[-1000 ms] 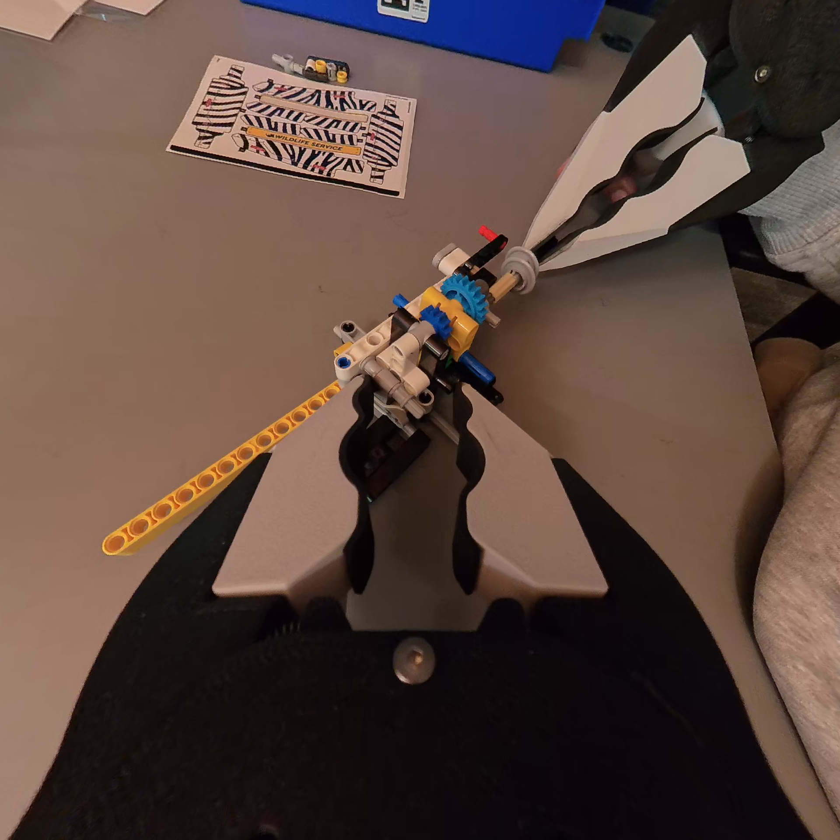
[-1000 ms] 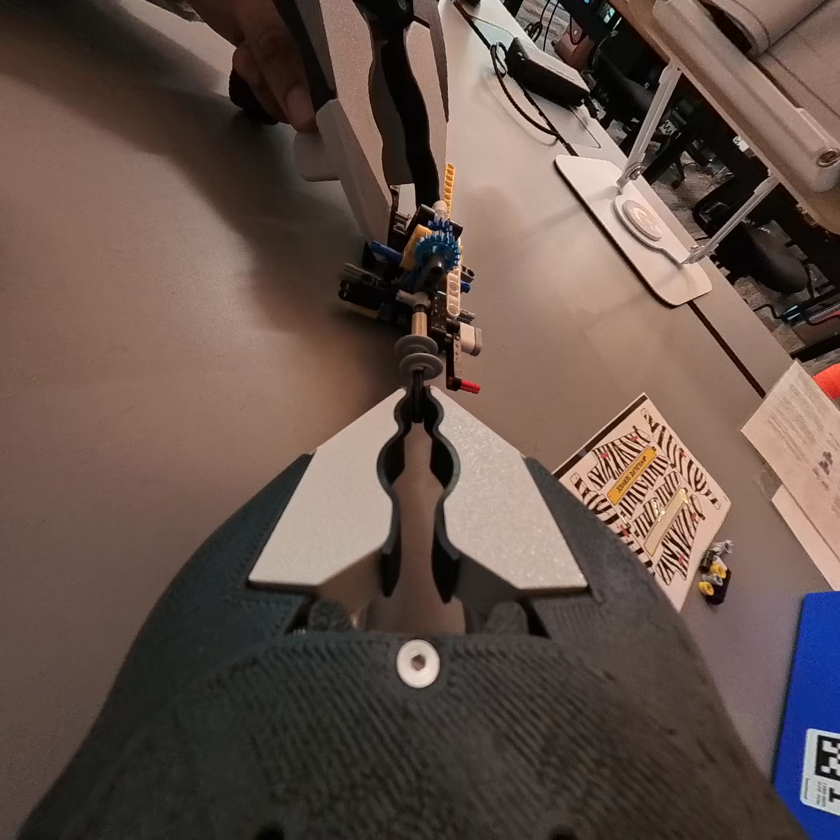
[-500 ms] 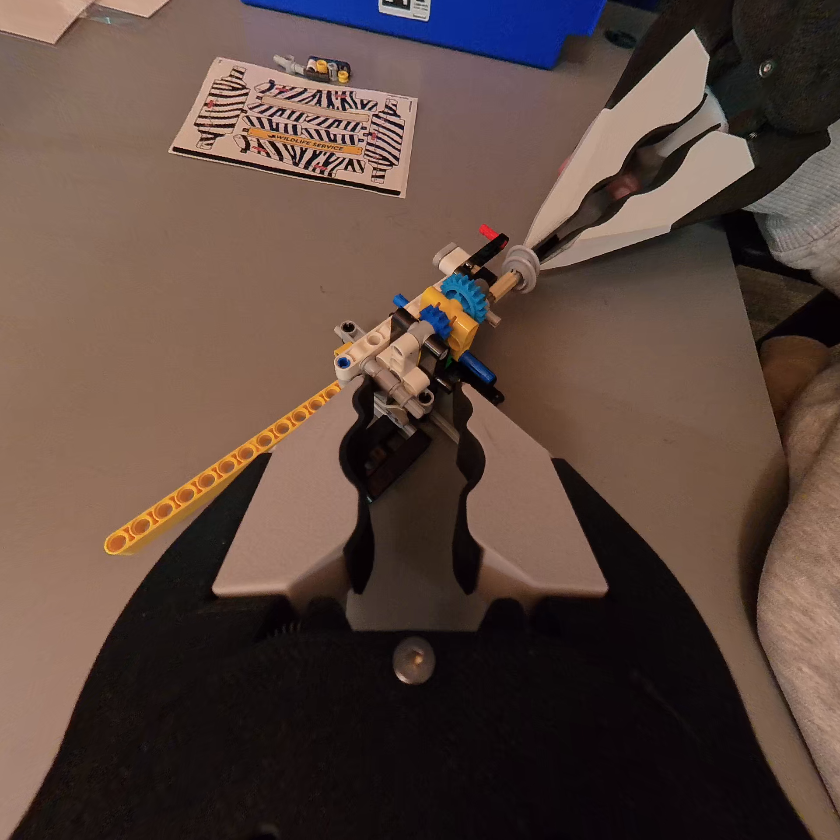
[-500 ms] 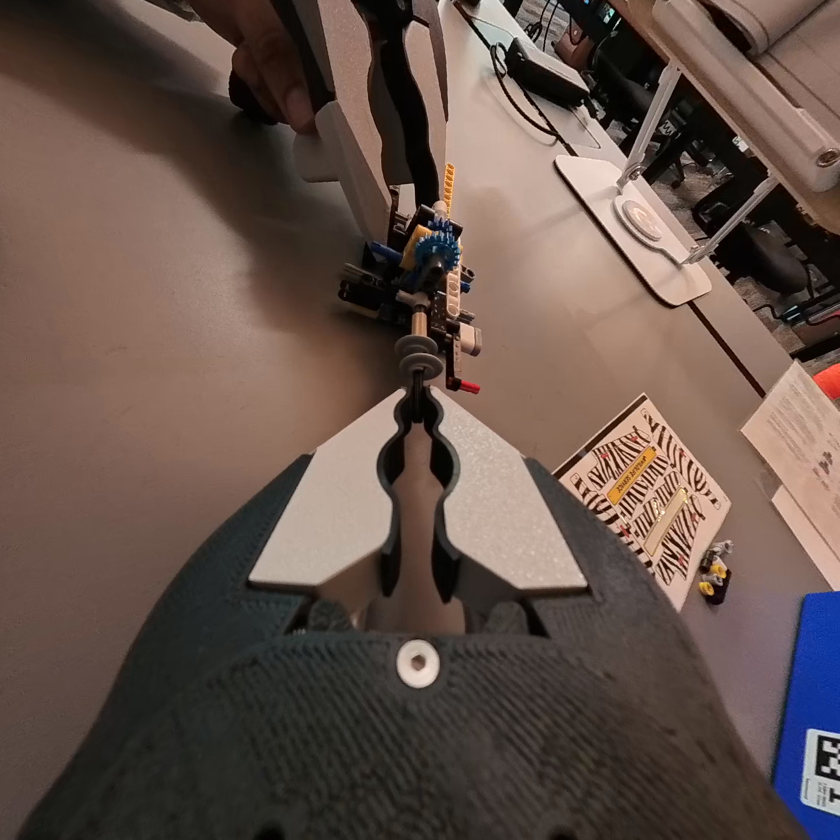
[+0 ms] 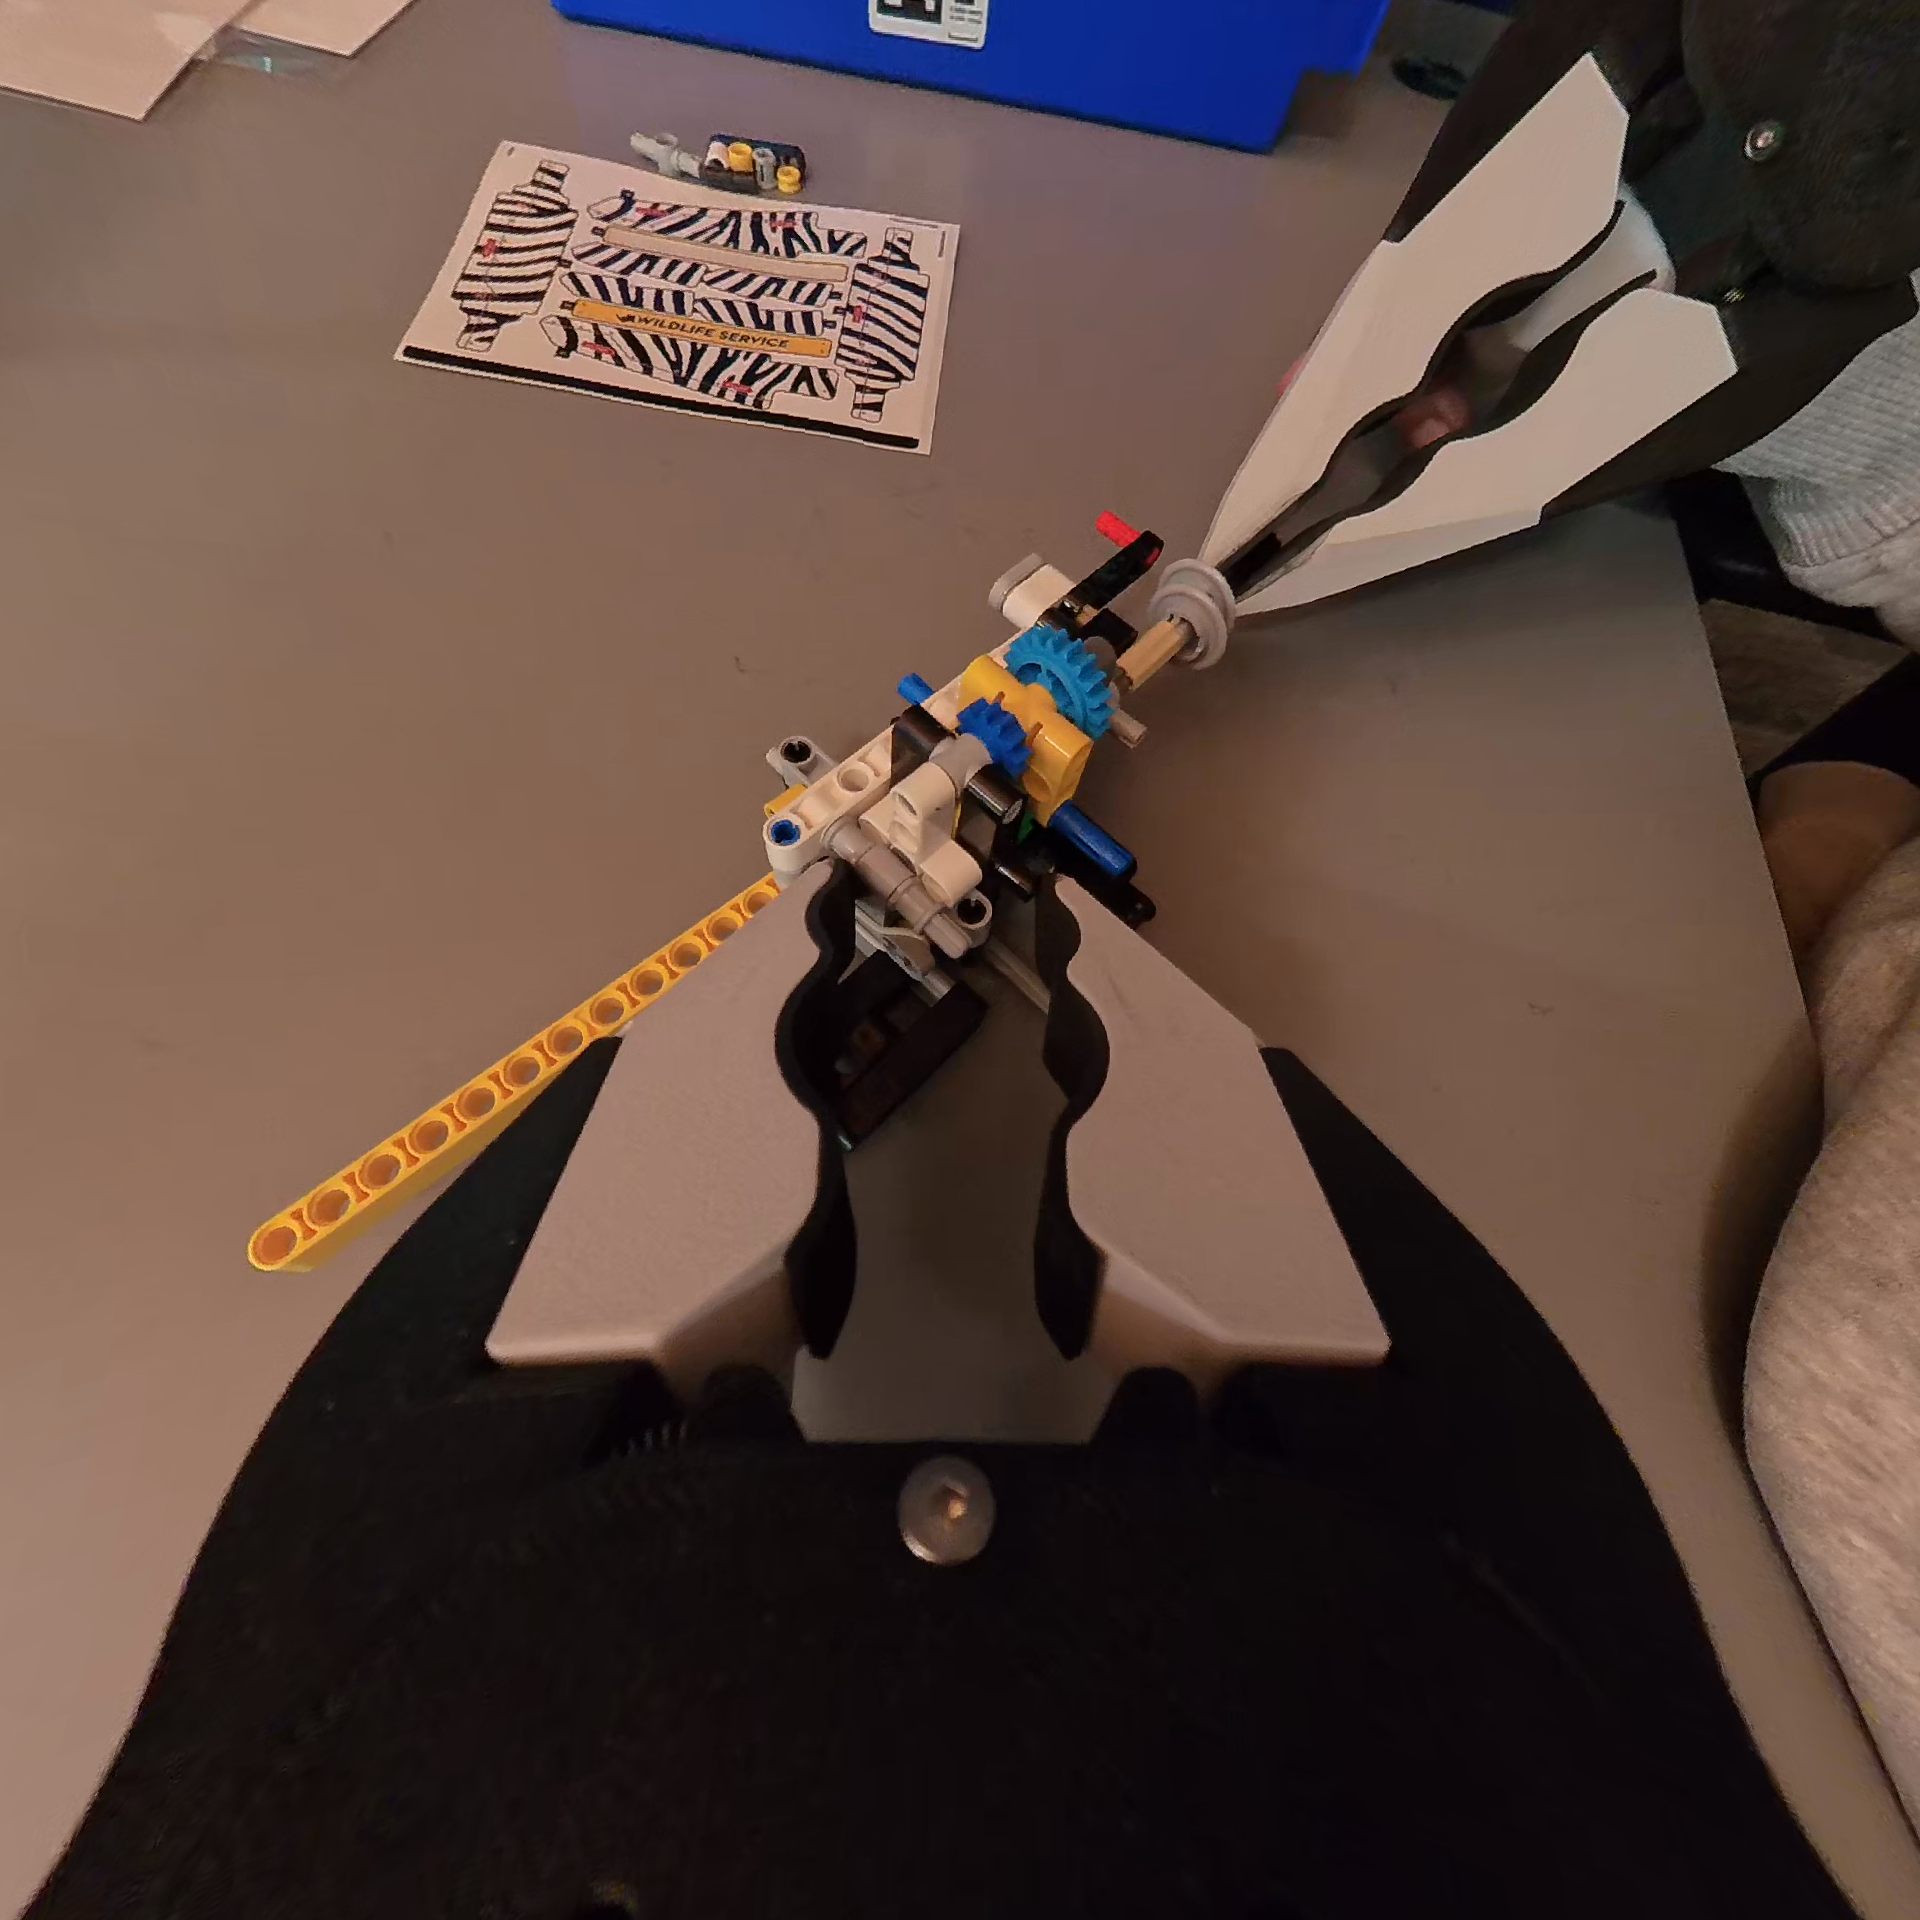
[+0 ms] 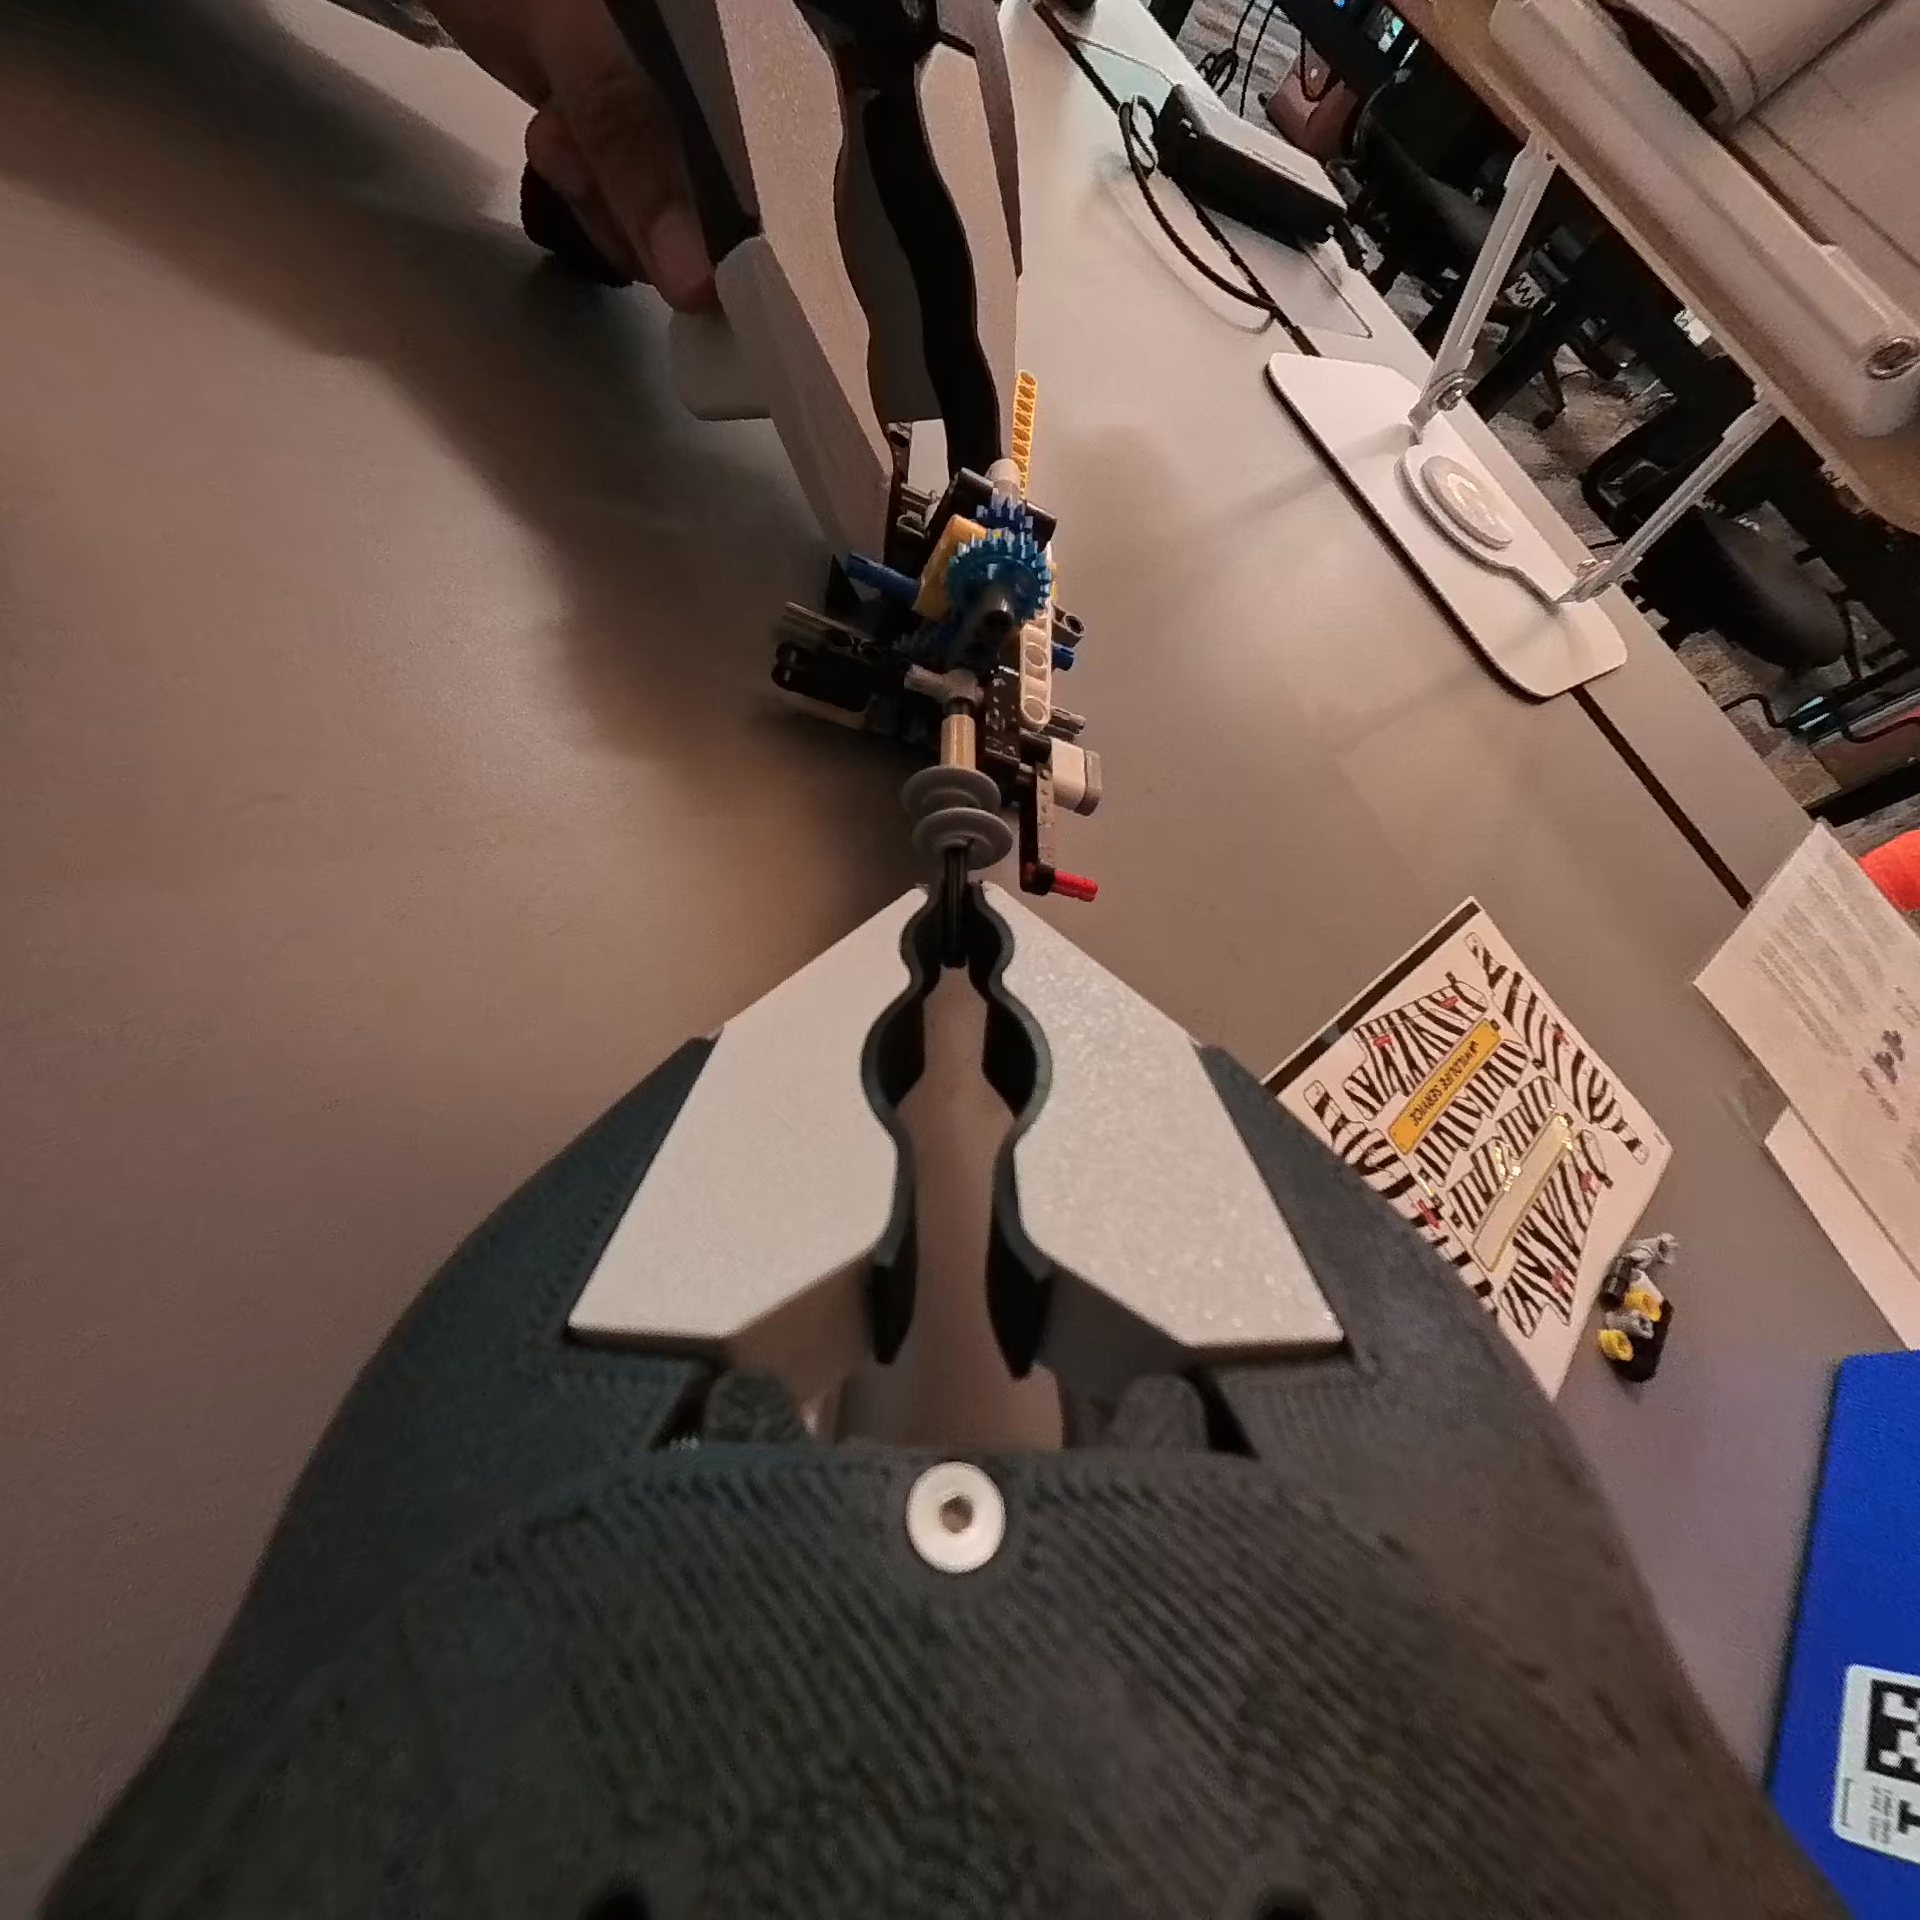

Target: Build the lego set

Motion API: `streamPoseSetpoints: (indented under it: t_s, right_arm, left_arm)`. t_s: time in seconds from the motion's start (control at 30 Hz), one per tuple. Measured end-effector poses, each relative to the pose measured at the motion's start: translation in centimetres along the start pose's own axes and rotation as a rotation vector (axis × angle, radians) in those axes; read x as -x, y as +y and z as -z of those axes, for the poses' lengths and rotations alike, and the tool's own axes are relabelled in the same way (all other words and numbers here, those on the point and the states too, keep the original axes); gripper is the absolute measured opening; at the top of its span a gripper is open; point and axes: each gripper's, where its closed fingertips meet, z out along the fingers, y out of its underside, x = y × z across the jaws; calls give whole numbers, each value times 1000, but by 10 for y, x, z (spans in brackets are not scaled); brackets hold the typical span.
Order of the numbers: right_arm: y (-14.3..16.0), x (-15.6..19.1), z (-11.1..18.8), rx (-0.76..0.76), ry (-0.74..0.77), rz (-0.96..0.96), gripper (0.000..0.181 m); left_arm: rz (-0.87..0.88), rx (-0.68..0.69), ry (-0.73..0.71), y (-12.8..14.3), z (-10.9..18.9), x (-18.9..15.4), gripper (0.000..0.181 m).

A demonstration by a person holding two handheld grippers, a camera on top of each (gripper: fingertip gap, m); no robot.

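Observation:
A small lego assembly [image 5: 935, 810] of white, black and yellow parts with two blue gears rests on the grey table [image 5: 312, 727]. A long yellow beam [image 5: 520, 1060] sticks out of it to the lower left. My left gripper [image 5: 935, 914] is shut on the assembly's near end. A black axle [image 6: 958, 904] with a grey pulley wheel [image 5: 1195, 613] sticks out of the far end. My right gripper [image 6: 958, 925] is shut on that axle, just behind the pulley [image 6: 956, 816]. It also shows in the left wrist view [image 5: 1236, 582].
A zebra-striped sticker sheet [image 5: 686, 301] lies on the table, with a few small loose parts [image 5: 727, 161] beside it. A blue bin [image 5: 987, 42] stands behind. White paper sheets [image 6: 1849, 1039] and a white stand base [image 6: 1455, 520] are to the right. A person's grey sleeve [image 5: 1849, 1195] borders the table edge. Spacing between my two grippers at the tips: around 9 centimetres.

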Motion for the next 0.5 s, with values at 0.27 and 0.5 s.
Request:
streamPoseSetpoints:
  t_s: [0.27,0.5]
  right_arm:
    - [0,0,0,1,-4,-3,2]
    - [1,0,0,2,-3,-2,2]
  left_arm:
    - [9,0,5,0,0,0,33]
    - [15,-1,7,0,0,0,33]
